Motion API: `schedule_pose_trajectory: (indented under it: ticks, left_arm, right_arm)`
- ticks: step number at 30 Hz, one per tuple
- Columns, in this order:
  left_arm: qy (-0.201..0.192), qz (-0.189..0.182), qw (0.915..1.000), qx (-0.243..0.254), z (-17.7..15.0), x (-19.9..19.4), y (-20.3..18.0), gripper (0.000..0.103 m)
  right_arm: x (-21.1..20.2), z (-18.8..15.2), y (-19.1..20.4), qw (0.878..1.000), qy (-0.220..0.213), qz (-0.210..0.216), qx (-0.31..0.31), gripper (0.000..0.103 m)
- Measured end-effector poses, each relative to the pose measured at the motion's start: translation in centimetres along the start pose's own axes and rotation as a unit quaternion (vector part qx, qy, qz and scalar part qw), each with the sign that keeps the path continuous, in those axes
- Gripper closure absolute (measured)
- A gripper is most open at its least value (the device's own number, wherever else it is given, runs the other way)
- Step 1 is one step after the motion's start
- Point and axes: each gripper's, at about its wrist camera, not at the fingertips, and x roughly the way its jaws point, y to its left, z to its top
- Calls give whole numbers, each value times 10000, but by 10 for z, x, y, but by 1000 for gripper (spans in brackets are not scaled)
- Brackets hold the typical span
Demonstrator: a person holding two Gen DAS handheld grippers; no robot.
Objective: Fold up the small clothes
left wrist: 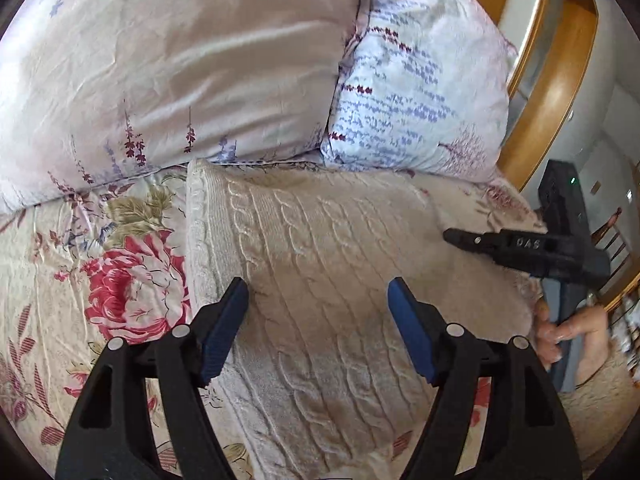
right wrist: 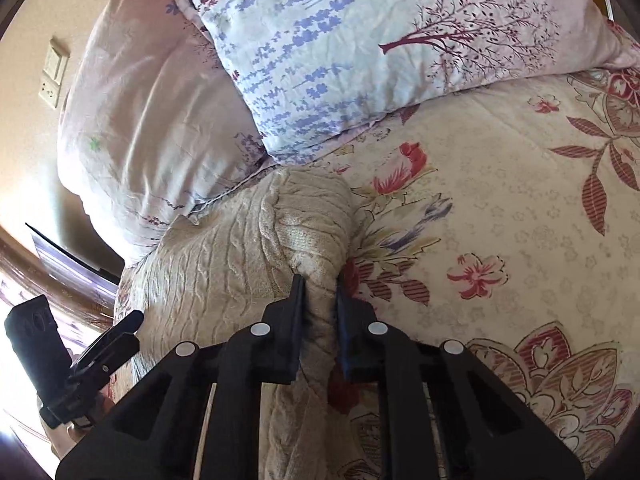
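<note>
A cream cable-knit sweater (left wrist: 320,264) lies on the floral bedspread (left wrist: 60,272), its far end against the pillows. My left gripper (left wrist: 318,292) is open just above the sweater, with blue pads either side of its middle. My right gripper (right wrist: 320,286) is shut on a bunched fold at the sweater's (right wrist: 224,248) right edge, and lifts it a little. The right gripper also shows in the left wrist view (left wrist: 452,236) at the sweater's right side. The left gripper shows at the lower left of the right wrist view (right wrist: 128,324).
Two pillows lie at the head of the bed: a pale pink one (left wrist: 168,68) and a blue-and-purple printed one (left wrist: 416,92). A wooden headboard (left wrist: 552,92) curves behind them. Floral bedspread (right wrist: 500,220) extends to the right of the sweater.
</note>
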Motion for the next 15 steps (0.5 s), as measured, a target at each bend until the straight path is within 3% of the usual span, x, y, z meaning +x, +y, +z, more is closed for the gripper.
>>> schedule_pose_trajectory:
  ticks: [2,4,6,9,11,13,15]
  left_arm:
    - [83,278,9995,156,-1,11,-8,25]
    - [102,449,9984,337,-2,18,-14,19]
    - [59,522,9980,340,-3,14,-15,20]
    - [-155,595,9978,251,-11,-12,-9,21]
    - [-279,955,9947,252,-21,-27,-2,21]
    - [-261,1268,9914,180,-32,-33,9,21]
    - [-117,1285,9916,3,-39,-32,21,20]
  right_arm:
    - [2,-1,0,10000,-7,-73,-27,87]
    - [1,-1,6,9993,-35,-309,-228,75]
    - [-8,-5,17,9965,-199,-624,-527,60]
    - [-35,-26,41,9879,-660,-769,-1170,60]
    - [-52,-47,59,9786,-885,-810,-1671,60]
    - [-60,-68,73,9690,-957,-893,-2098,60]
    - [-57,-83,84,9610,-892,-1020,-2412,60]
